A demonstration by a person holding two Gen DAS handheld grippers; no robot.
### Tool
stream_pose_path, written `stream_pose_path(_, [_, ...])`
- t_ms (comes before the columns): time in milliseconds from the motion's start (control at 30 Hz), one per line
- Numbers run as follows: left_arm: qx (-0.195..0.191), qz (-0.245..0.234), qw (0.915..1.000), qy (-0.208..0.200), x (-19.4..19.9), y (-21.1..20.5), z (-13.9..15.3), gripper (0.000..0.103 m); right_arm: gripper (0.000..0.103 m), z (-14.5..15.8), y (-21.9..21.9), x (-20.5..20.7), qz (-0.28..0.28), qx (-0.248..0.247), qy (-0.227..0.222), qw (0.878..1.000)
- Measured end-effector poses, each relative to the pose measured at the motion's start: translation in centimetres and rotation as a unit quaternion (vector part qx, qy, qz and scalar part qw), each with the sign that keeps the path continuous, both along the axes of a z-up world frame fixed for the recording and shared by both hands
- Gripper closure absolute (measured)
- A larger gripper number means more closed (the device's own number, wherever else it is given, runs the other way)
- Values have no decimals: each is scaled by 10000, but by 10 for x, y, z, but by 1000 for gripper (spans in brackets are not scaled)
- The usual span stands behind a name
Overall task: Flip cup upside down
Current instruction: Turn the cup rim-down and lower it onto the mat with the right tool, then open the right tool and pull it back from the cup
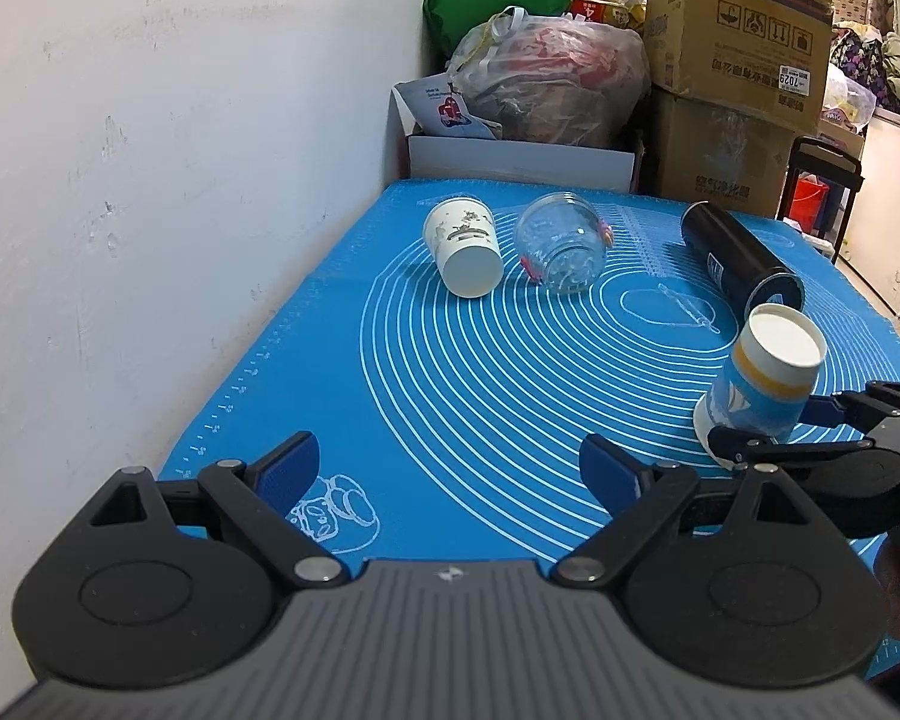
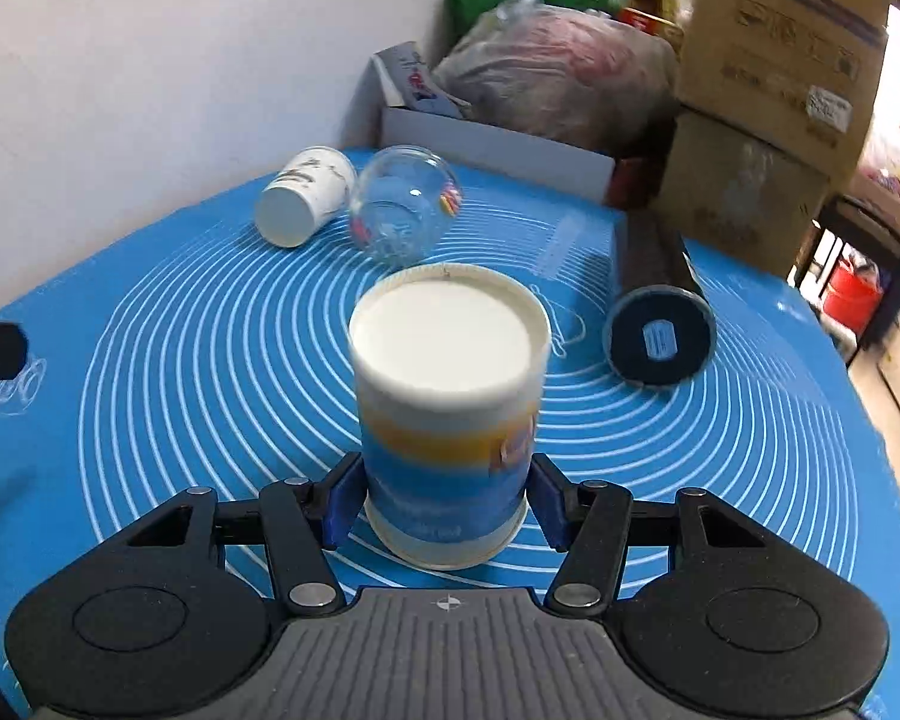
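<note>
Left gripper (image 1: 450, 480): it was released, its blue pads spread wide over the near edge of the blue mat (image 1: 342, 372), gripping nothing, left of the blue cup.
White paper cup (image 1: 463, 246): it lay on its side far beyond and left of the blue cup, base toward the cameras, just beside the glass jar.
Glass jar (image 1: 563, 249): clear, also on its side, beyond the blue cup and nearer the mat's far edge.
Blue cup (image 2: 447, 414): a blue paper cup with a yellow band, its white base up and tipped away, its rim low at the mat; whether the rim touched the mat could not be told.
Right gripper (image 2: 444, 507): it was clenched on the blue cup, one pad on each side of the wall just above the rim.
Key relation: the blue cup sat directly ahead between the right fingers, its long axis close to upright, leaning away; the right hand was plainly the nearer one.
Black cylinder (image 2: 659, 306): it lay on its side beyond and right of the blue cup, apart from it.
Obstacles: judged by eye, nothing stood close enough to block setting the cup down.
</note>
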State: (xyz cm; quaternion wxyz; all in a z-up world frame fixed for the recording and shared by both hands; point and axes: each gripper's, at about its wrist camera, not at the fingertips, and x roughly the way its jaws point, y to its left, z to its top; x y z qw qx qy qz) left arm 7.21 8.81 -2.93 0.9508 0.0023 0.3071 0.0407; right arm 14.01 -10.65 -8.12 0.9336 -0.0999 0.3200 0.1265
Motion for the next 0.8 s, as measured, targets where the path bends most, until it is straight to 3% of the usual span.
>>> stream_pose_path(300, [50,-43,10000,12,1,-6,-2,10,45,-4,-12,9,-240,511,212,9982])
stream_pose_path(433, [66,-49,10000,27,1,-8,-1,10,42,-4,-10,7,-225,463,192,9985])
stream_pose_path(533, [76,-49,10000,16,2,-8,0,10,35,-6,-10,8,-220,432,220,9986])
stream_pose_path(667, [78,-52,10000,16,2,-9,0,10,33,-6,-12,8,-222,503,245,9982])
stream_pose_path(800, [85,-67,9999,16,2,-10,1,10,21,-1,-12,4,-209,487,86,9986])
